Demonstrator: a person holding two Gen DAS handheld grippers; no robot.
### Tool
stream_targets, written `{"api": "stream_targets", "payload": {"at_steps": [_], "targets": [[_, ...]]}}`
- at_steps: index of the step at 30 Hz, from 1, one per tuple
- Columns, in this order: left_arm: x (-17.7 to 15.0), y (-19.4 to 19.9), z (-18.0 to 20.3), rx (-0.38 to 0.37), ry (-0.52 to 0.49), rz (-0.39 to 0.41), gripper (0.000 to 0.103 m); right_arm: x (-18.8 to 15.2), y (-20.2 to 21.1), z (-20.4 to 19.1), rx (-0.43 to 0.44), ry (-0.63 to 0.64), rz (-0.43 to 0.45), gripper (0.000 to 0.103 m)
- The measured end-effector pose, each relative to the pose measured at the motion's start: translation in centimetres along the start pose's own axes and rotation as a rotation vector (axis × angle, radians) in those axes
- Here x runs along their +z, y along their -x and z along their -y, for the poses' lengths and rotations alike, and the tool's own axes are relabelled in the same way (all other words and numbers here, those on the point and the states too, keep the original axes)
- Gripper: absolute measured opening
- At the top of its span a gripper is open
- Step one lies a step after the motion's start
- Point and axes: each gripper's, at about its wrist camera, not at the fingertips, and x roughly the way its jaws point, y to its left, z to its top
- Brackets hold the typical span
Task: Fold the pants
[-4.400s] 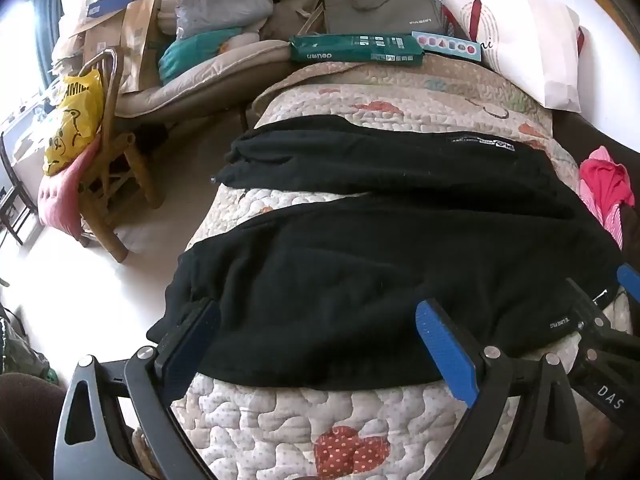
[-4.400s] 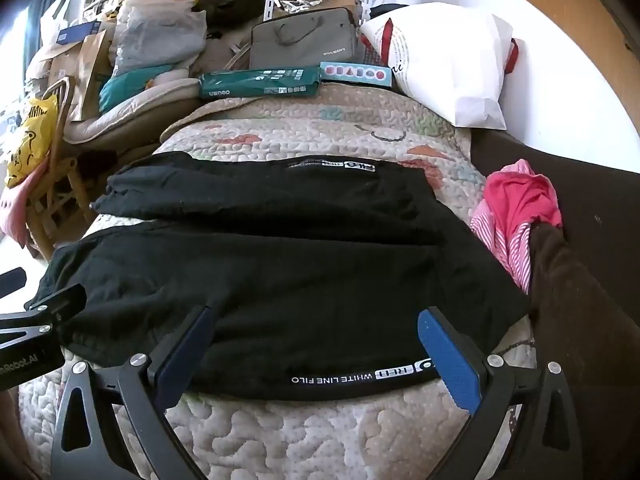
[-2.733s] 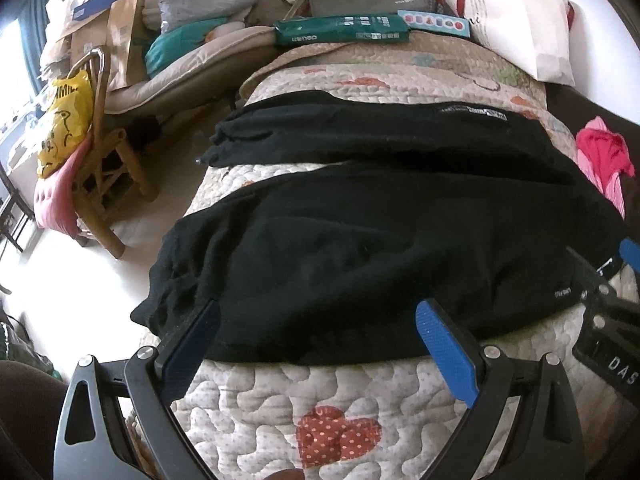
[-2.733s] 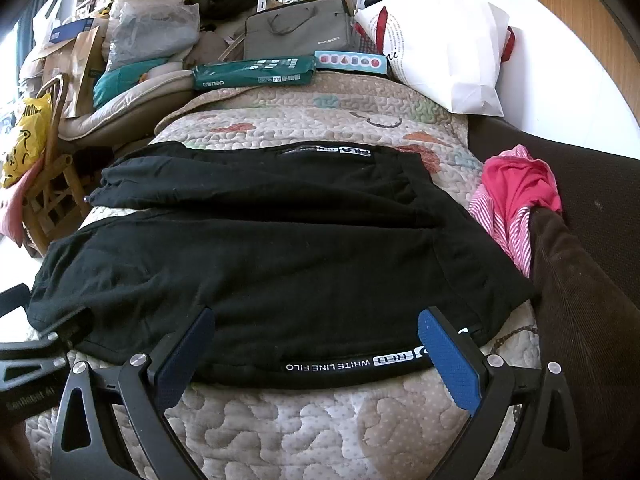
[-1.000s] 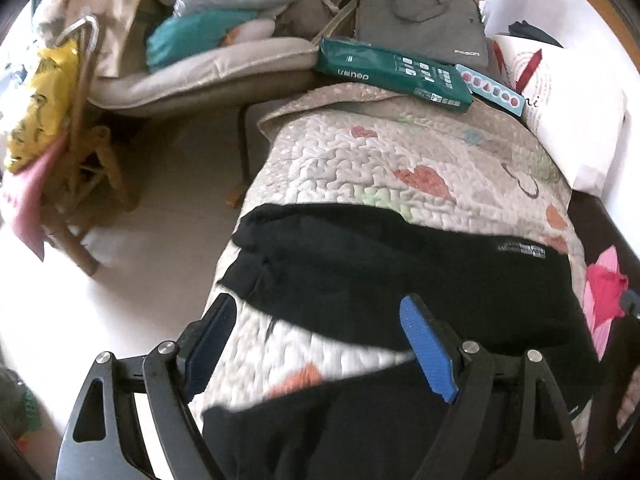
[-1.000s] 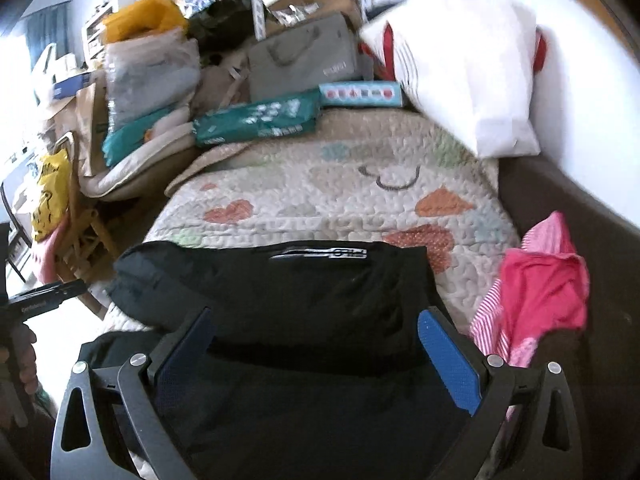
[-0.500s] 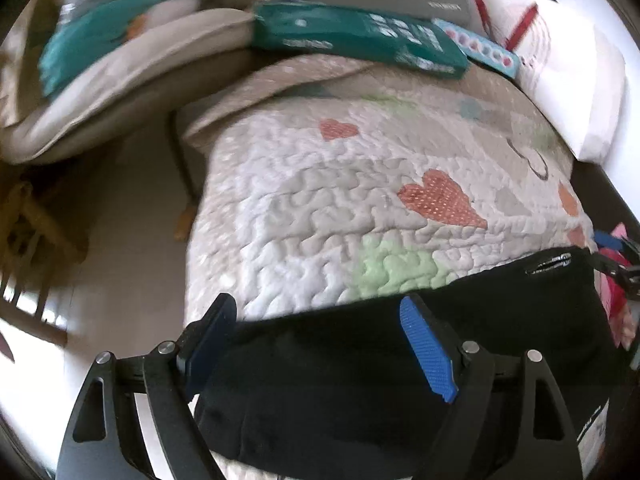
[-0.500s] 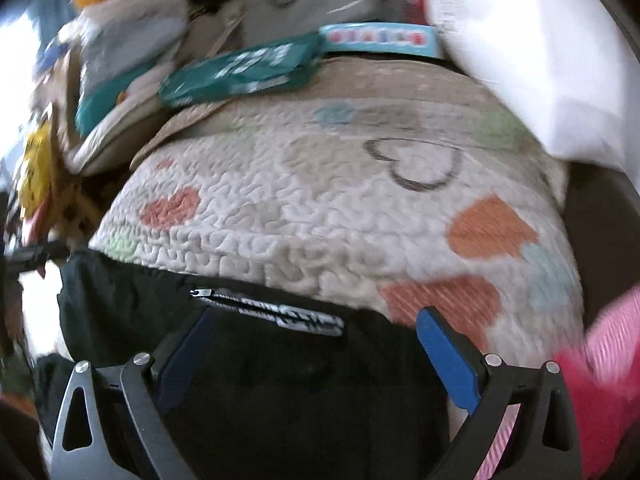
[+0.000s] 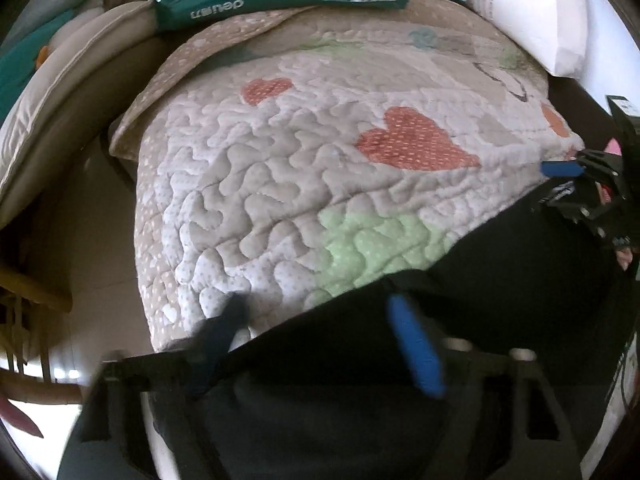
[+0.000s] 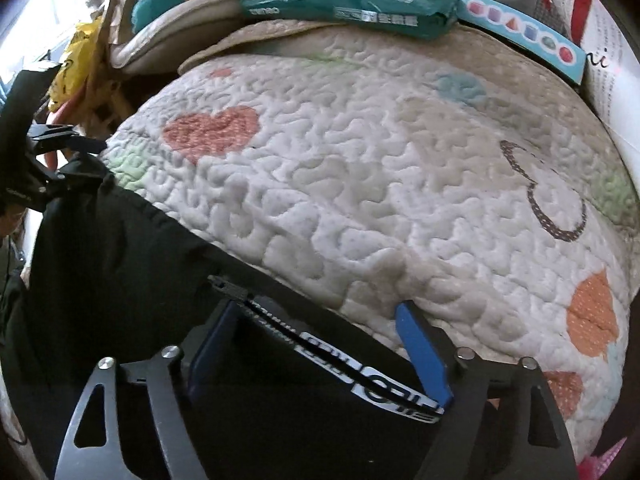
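Observation:
Black pants (image 9: 500,280) lie spread on a quilted bedcover. In the left wrist view my left gripper (image 9: 316,332) is open, its blue pads straddling the far edge of the far leg near its cuff end. In the right wrist view my right gripper (image 10: 316,320) is open, its pads either side of the far edge of the pants (image 10: 120,260) at the waistband with white lettering (image 10: 360,372). Each gripper shows at the side of the other's view, the right gripper (image 9: 568,184) and the left gripper (image 10: 56,148).
The quilt (image 10: 400,152) with heart patches lies beyond the pants. A green packet (image 10: 348,4), a blue box (image 10: 520,36) and a white pillow (image 9: 532,20) lie at the far end. A cushioned chair (image 9: 60,92) and floor are to the left.
Both grippers moved from the near edge of the pants across to the far edge and came down low over it. Both stayed open.

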Motion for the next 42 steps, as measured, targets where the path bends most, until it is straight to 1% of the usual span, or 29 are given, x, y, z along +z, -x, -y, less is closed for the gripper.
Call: {"api": "stream_targets", "payload": {"at_steps": [1, 2, 3, 5, 6, 7, 9, 13, 16, 18, 22, 25, 30, 31, 33, 34, 35, 36, 38, 40, 42], "targets": [[0.0, 0.3, 0.3, 0.011, -0.010, 0.003, 0.030, 0.0, 0.1, 0.0, 0.020, -0.007, 0.000, 0.067], [-0.1, 0.5, 0.6, -0.009, -0.019, -0.002, 0.007, 0.0, 0.2, 0.1, 0.034, -0.013, -0.001, 0.051], [-0.2, 0.8, 1.2, -0.009, -0.030, -0.006, 0.006, 0.0, 0.4, 0.2, 0.050, -0.022, -0.003, 0.043], [-0.1, 1.2, 1.9, 0.028, -0.061, 0.000, 0.005, 0.2, 0.5, 0.4, 0.057, -0.036, -0.009, 0.022], [-0.1, 1.3, 2.1, 0.043, -0.069, 0.002, 0.005, 0.1, 0.8, 0.7, 0.065, -0.054, -0.006, 0.019], [-0.2, 1.5, 2.2, 0.058, -0.074, 0.004, 0.005, 0.1, 1.1, 0.8, 0.068, -0.066, -0.004, 0.014], [-0.1, 2.0, 2.5, 0.077, -0.072, 0.017, 0.005, 0.0, 1.8, 0.9, 0.075, -0.087, 0.006, 0.011], [0.1, 3.9, 2.8, 0.104, -0.042, 0.065, 0.005, -0.1, 3.7, 0.4, 0.042, -0.093, 0.034, 0.010], [-0.2, 6.0, 3.2, 0.125, -0.022, 0.110, 0.005, -0.5, 5.7, -0.1, 0.025, -0.116, 0.064, 0.010], [-0.7, 7.5, 3.6, 0.129, -0.006, 0.140, 0.005, -0.9, 7.1, -0.6, 0.011, -0.123, 0.080, 0.006], [-2.8, 10.2, 5.3, 0.150, 0.007, 0.184, 0.005, -2.4, 10.5, -1.6, -0.019, -0.143, 0.106, 0.004], [-5.0, 12.0, 6.5, 0.135, 0.025, 0.205, 0.005, -4.3, 12.7, -2.4, -0.042, -0.153, 0.105, 0.003], [-8.5, 14.4, 8.7, 0.138, 0.021, 0.235, 0.005, -7.1, 15.3, -4.0, -0.029, -0.147, 0.101, 0.004], [-8.9, 14.5, 9.1, 0.141, 0.023, 0.240, 0.005, -7.3, 15.4, -4.3, -0.031, -0.137, 0.101, 0.005], [-9.8, 14.6, 9.6, 0.143, 0.029, 0.250, 0.005, -7.5, 15.3, -5.1, -0.054, -0.105, 0.093, 0.018], [-10.1, 14.4, 9.7, 0.143, 0.031, 0.252, 0.005, -7.4, 15.1, -5.3, -0.067, -0.091, 0.093, 0.046], [-10.3, 14.2, 9.8, 0.145, 0.034, 0.253, 0.005, -7.3, 14.7, -5.2, -0.087, -0.080, 0.092, 0.077], [-10.5, 13.8, 9.8, 0.147, 0.037, 0.254, 0.005, -7.3, 14.3, -5.0, -0.117, -0.071, 0.096, 0.083], [-10.6, 13.1, 9.4, 0.150, 0.039, 0.251, 0.005, -7.0, 13.5, -3.7, -0.168, -0.070, 0.101, 0.083], [-10.3, 12.6, 8.9, 0.148, 0.044, 0.251, 0.005, -6.5, 12.4, -1.9, -0.161, -0.092, 0.080, 0.082], [-10.1, 12.4, 8.5, 0.138, 0.056, 0.258, 0.005, -5.5, 11.3, -0.8, -0.165, -0.073, 0.062, 0.077]]}}
